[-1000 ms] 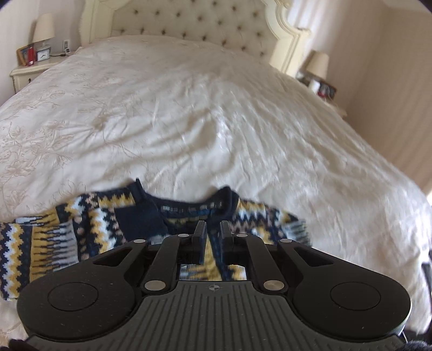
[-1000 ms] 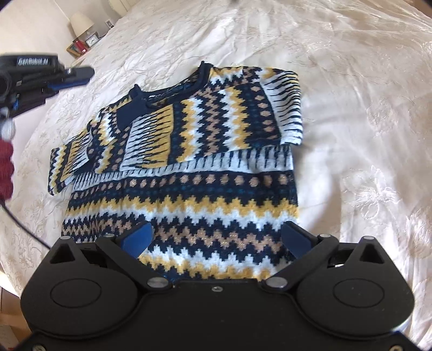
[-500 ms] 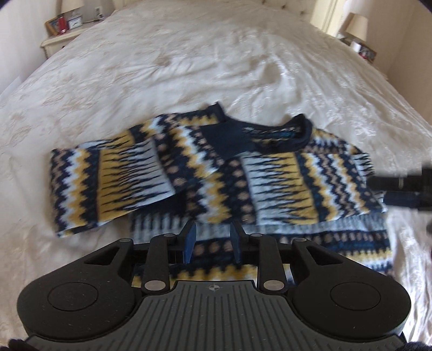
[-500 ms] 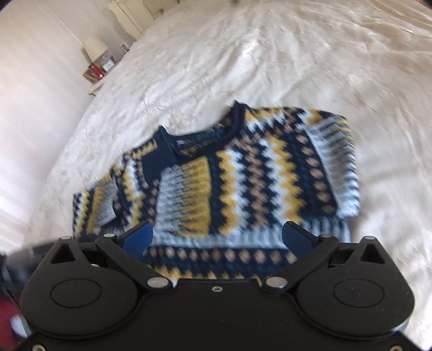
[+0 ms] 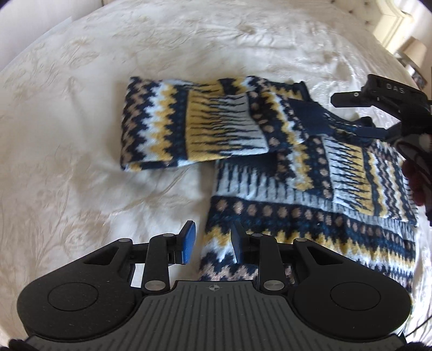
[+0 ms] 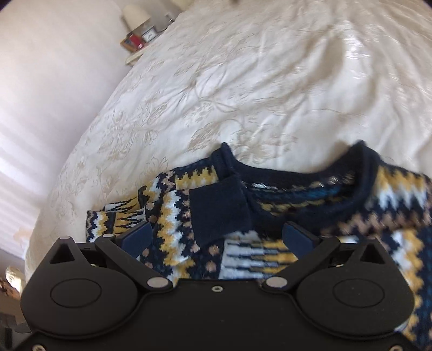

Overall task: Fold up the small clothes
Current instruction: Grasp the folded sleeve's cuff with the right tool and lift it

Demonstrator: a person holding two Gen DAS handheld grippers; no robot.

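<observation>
Lying on the cream, floral-embroidered bedspread [image 5: 81, 162] is the small knitted sweater in navy, mustard, white and tan zigzag bands [image 5: 310, 216], spread flat with its navy ribbed collar [image 6: 310, 172] toward the head of the bed. One sleeve [image 5: 189, 121] is doubled back on itself and sticks out sideways onto the bedspread beyond the body of the garment; the other sleeve is folded across the chest, its navy cuff [image 6: 218, 208] resting just beside the collar.

The left tongs [image 5: 210, 243] point steeply down over the lower side edge of the sweater. Their jaws have just been opening and now stand a modest gap apart, with the sweater's edge seen in the gap below them; the blue pads [image 5: 189, 240] press on nothing, and whether they touch the cloth cannot be told.

The right tongs [image 6: 216, 237] hang over the chest of the sweater near the collar, jaws spread wide and gripping nothing; the folded cuff and patterned knit show between the blue fingertips [image 6: 137, 235]. In the left wrist view the same right tongs [image 5: 353, 113] appear at the far side of the sweater, above the collar area, with a dark red sleeve [image 5: 415, 183] behind them.

A bedside stand [image 6: 135, 54] with a lamp [image 6: 135, 13] sits by the wall.
</observation>
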